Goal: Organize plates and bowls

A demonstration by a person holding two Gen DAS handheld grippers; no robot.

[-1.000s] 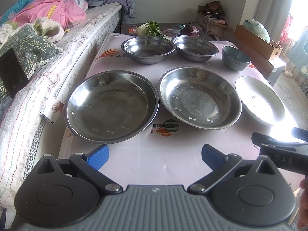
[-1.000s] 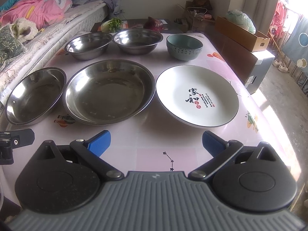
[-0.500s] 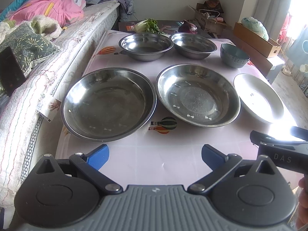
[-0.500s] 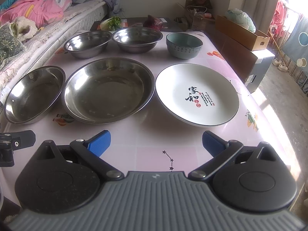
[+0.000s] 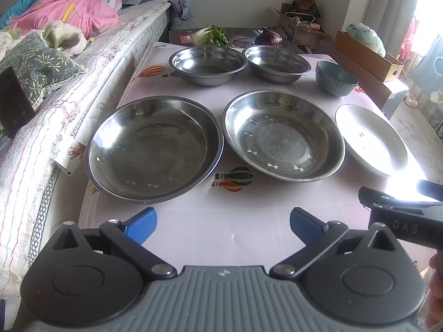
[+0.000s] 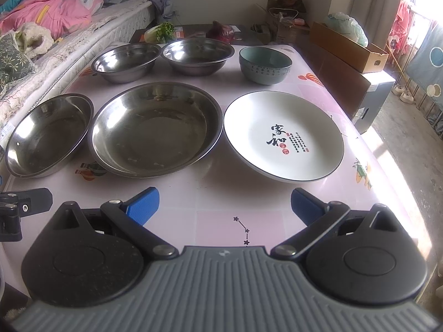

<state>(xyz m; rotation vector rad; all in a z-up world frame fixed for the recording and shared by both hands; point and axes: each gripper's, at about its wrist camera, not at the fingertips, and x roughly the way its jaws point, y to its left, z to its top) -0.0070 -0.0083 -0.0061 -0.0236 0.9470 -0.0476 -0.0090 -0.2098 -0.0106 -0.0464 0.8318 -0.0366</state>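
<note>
Two large steel plates lie side by side on the pink table: the left plate [image 5: 153, 149] [image 6: 49, 135] and the middle plate [image 5: 282, 135] [image 6: 156, 128]. A white ceramic plate [image 6: 283, 135] [image 5: 371, 141] with black characters lies to their right. Behind stand two steel bowls [image 5: 207, 63] [image 5: 278, 62] and a teal ceramic bowl [image 6: 264, 65] [image 5: 335, 77]. My left gripper [image 5: 223, 225] is open and empty, short of the left and middle plates. My right gripper [image 6: 224, 206] is open and empty, short of the white plate.
A bed with a white mattress [image 5: 83, 83] and pink bedding runs along the table's left edge. Greens [image 5: 213, 34] and a purple onion [image 5: 270, 38] lie beyond the far edge. A cardboard box [image 6: 346, 47] sits on a cabinet at the right.
Both cameras have drifted slightly, so the dishes sit a little higher in view. Nothing on the table has moved and both grippers stay open.
</note>
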